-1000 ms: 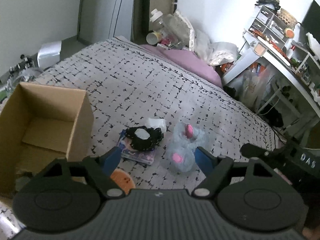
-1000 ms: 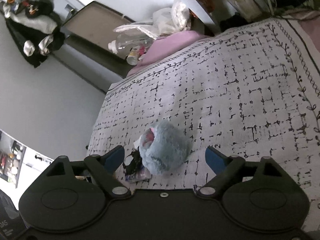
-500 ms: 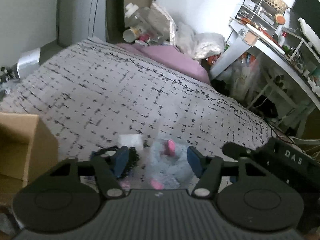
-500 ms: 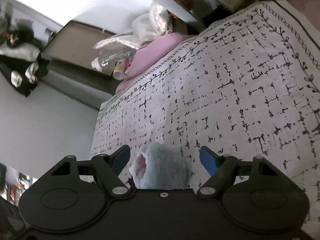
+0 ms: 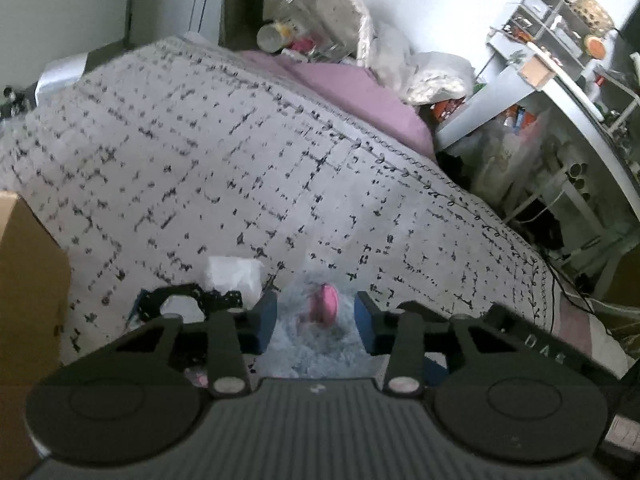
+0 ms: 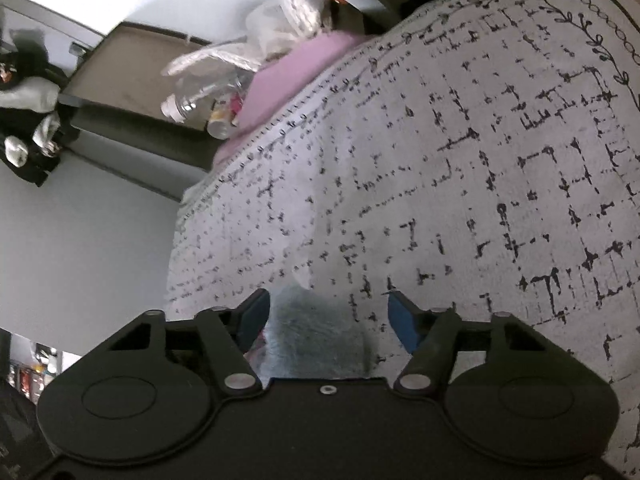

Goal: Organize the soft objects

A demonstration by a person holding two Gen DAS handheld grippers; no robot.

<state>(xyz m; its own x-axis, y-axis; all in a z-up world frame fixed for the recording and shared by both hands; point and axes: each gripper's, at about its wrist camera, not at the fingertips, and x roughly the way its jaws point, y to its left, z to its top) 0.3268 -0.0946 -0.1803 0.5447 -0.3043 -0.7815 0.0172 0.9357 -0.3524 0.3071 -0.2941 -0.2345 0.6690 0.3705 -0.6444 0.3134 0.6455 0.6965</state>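
While the quilted bed (image 5: pixel 224 168) spreads bare beyond the fluffy blue plush toy (image 5: pixel 320 344), the cardboard box (image 5: pixel 28 280) has slid to the toy's far left. Both grippers have just been closing: the left gripper (image 5: pixel 316 314) now brackets the toy closely, grip uncertain; the right gripper (image 6: pixel 328 316) remains unclenched, one pad clear.

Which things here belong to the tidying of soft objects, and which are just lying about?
Belong to the job:
- blue plush, between both claws
- left claw
- right claw
- cardboard box

Just lying about:
- jar
- desk
- pink pillow
- black clothes
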